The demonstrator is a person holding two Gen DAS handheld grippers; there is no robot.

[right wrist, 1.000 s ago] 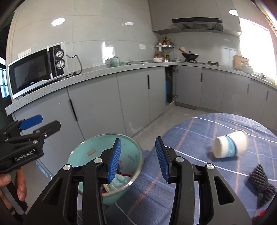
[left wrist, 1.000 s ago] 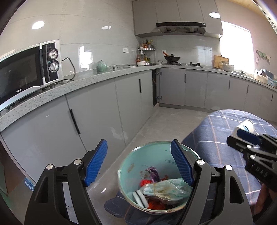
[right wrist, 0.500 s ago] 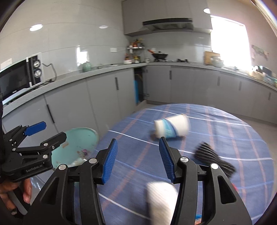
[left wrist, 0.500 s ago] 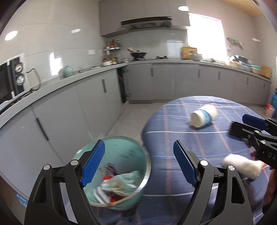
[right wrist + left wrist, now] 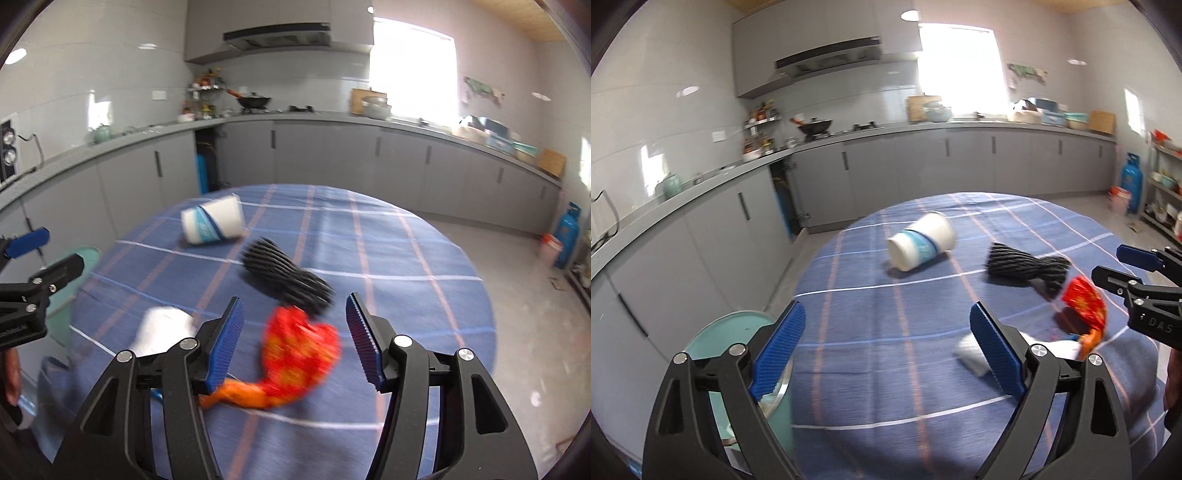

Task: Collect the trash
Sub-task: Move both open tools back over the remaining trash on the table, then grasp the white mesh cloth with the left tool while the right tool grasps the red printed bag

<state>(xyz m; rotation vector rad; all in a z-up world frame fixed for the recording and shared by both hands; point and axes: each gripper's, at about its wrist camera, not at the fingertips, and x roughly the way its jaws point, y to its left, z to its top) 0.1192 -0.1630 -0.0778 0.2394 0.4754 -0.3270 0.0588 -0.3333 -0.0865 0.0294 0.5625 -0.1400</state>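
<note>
On the blue plaid table (image 5: 886, 332) (image 5: 406, 258) lie a tipped white paper cup (image 5: 921, 240) (image 5: 213, 220), a black ribbed wrapper (image 5: 1025, 266) (image 5: 286, 277), a red and orange snack bag (image 5: 1085, 306) (image 5: 299, 354) and a crumpled white tissue (image 5: 971, 355) (image 5: 160, 328). My right gripper (image 5: 293, 339) is open, with the red bag between its jaws' line, above the table. My left gripper (image 5: 886, 350) is open and empty over the table's left part. A teal trash bowl (image 5: 713, 343) (image 5: 68, 295) sits at the table's left edge, its contents hidden.
Grey kitchen cabinets and a countertop (image 5: 701, 184) run along the left and back walls. A blue gas cylinder (image 5: 567, 236) and a red-lidded bucket (image 5: 1121, 199) stand on the floor at the right. Shelves with dishes (image 5: 1167, 184) are at the far right.
Both grippers have swung right, away from the bowl and over the table. The right gripper's jaws have opened wider. The red bag and black wrapper have come into view.
</note>
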